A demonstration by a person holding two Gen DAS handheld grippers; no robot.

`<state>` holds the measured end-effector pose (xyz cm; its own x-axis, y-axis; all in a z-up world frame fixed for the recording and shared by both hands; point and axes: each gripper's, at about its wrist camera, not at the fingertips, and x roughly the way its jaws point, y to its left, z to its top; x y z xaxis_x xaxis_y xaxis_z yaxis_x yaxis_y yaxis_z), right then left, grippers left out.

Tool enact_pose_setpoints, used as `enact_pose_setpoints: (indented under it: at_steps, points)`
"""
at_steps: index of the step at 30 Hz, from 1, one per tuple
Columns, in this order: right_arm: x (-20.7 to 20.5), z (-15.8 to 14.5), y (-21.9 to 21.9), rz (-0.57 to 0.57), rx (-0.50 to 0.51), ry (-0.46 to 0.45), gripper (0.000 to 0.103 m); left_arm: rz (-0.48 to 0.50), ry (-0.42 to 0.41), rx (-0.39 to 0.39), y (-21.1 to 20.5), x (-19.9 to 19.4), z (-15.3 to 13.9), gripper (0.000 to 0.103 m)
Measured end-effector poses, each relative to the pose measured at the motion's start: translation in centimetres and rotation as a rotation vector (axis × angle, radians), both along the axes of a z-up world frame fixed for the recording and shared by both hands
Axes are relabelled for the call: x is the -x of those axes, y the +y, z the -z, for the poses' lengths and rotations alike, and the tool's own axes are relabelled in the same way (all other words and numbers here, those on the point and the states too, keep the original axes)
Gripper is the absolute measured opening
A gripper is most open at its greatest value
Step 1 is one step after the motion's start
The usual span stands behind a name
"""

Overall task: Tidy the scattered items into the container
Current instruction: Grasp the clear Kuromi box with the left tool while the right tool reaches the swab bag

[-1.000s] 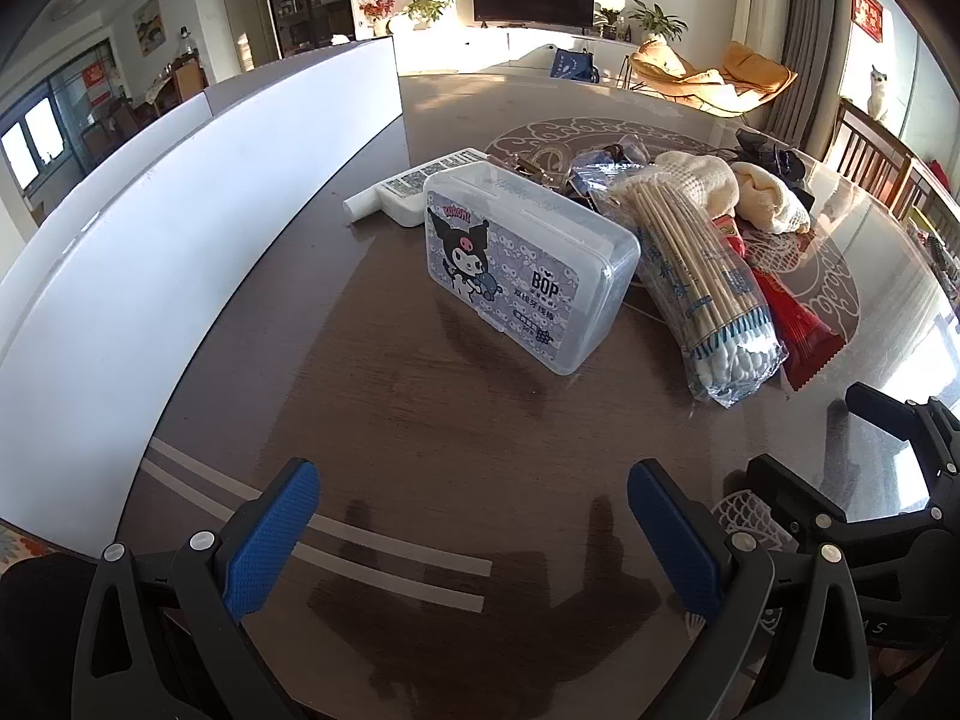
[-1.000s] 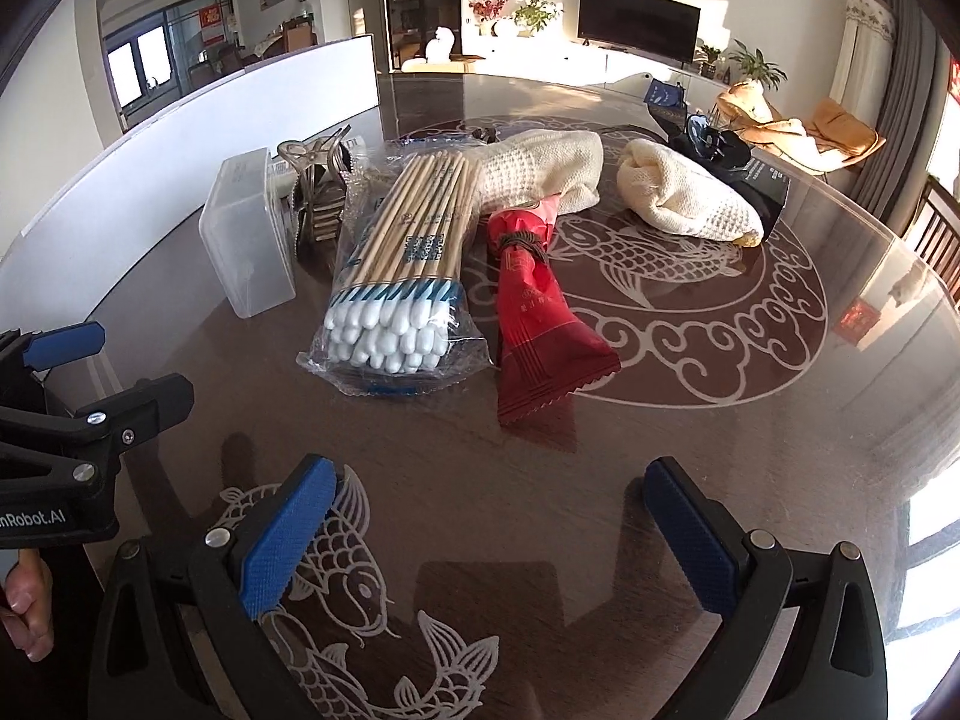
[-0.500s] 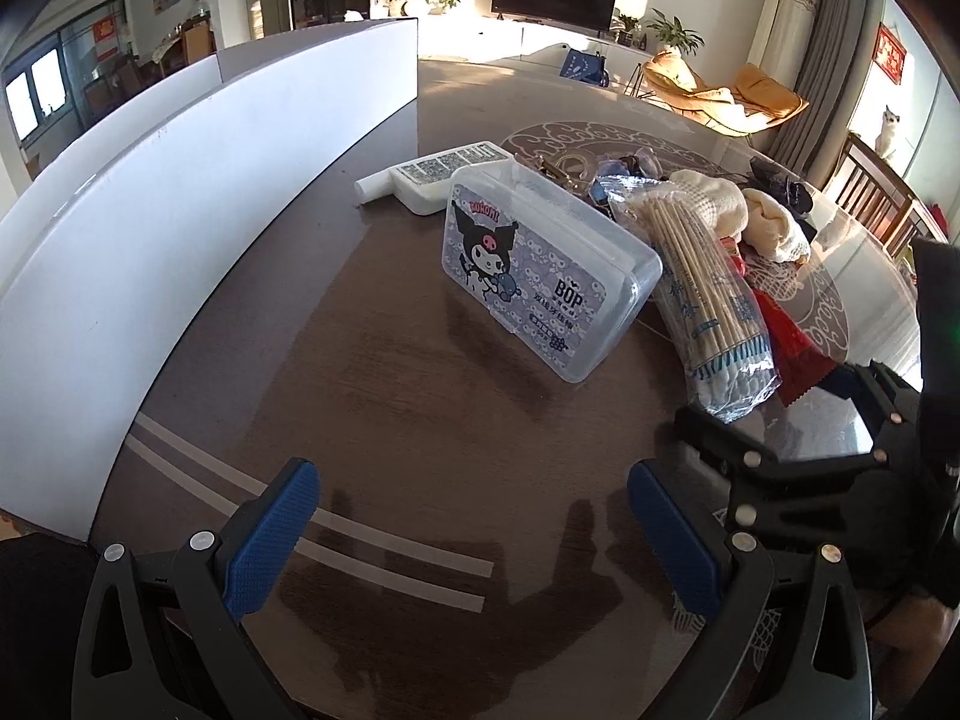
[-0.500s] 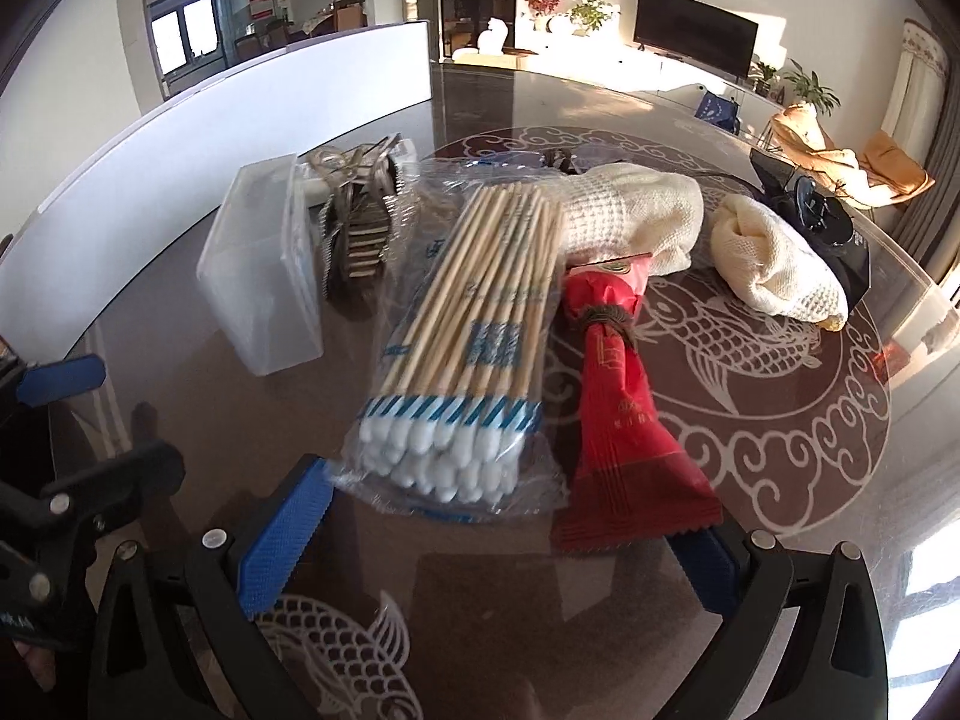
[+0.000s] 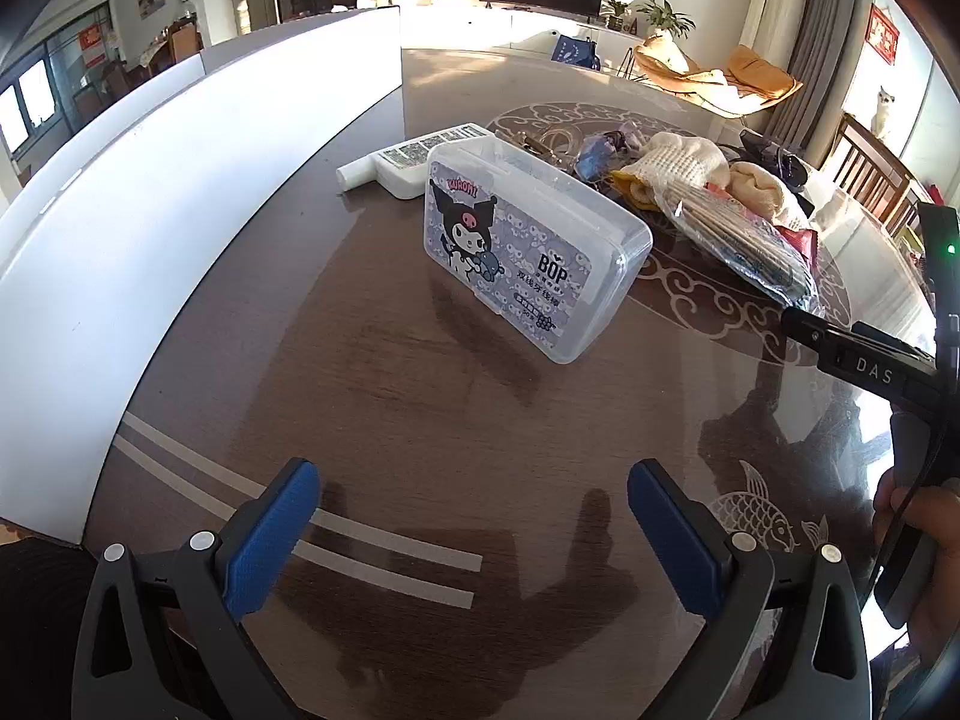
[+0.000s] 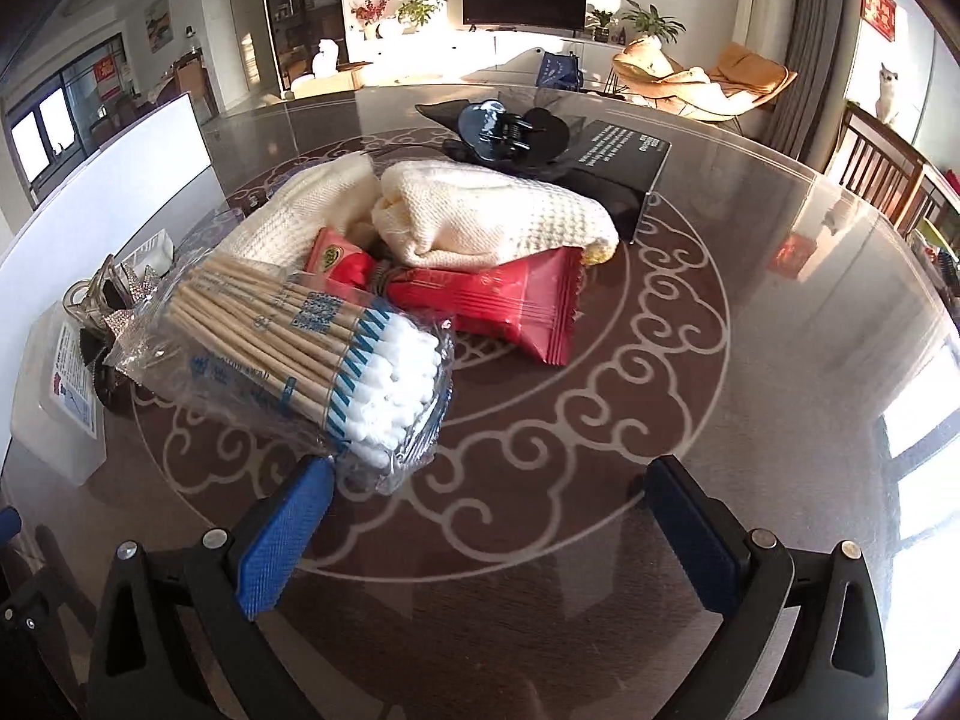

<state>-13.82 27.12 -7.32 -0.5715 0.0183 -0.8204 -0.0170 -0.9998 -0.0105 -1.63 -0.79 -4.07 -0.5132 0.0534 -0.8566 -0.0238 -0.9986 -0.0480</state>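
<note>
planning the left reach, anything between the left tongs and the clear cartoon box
Nothing. In the left wrist view, only bare dark table lies between the open left tongs and the clear cartoon box.

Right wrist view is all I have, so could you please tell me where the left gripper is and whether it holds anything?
Observer: The left gripper is open and empty. It hovers over a bare part of the table, short of the clear plastic box.
Operator: Thank you. Is that box's lid shut?
Observer: It looks shut, and its cartoon label faces the left camera.
Operator: Is anything lying behind it?
Observer: Yes, a white labelled device lies on the table just behind the box.
</note>
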Motion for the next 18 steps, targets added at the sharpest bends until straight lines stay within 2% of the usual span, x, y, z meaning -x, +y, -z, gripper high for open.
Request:
enact_pose_setpoints:
  at_steps: [18]
  points:
    - [-1.4, 0.0, 0.9, 0.011, -0.002, 0.006, 0.103, 0.047, -0.026, 0.052, 1.6, 0.4, 1.1, 0.103]
